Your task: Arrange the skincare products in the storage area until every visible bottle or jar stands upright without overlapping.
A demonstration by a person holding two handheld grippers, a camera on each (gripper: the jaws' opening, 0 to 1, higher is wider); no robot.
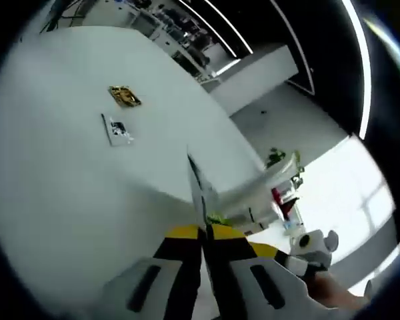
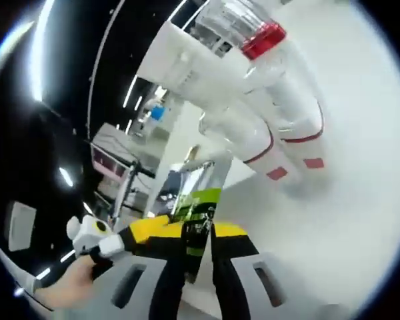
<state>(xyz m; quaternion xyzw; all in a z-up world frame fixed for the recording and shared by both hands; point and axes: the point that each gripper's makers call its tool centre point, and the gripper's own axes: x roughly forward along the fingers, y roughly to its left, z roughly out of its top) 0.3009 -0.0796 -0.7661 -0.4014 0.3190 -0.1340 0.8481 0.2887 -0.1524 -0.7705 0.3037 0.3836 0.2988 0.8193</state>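
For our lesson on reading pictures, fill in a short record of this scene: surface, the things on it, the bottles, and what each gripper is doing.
surface: white table
on the table: gold packet and a small white card, lying apart
bottles: white bottles with red bands, bunched together; one has a red collar
left gripper: jaws closed on a thin flat sheet
right gripper: jaws closed on a flat packet with a green label
other: a hand on the far gripper, seen in the right gripper view

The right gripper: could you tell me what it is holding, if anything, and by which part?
The right gripper is shut on a flat green-labelled packet, pinching its lower edge between the jaws.
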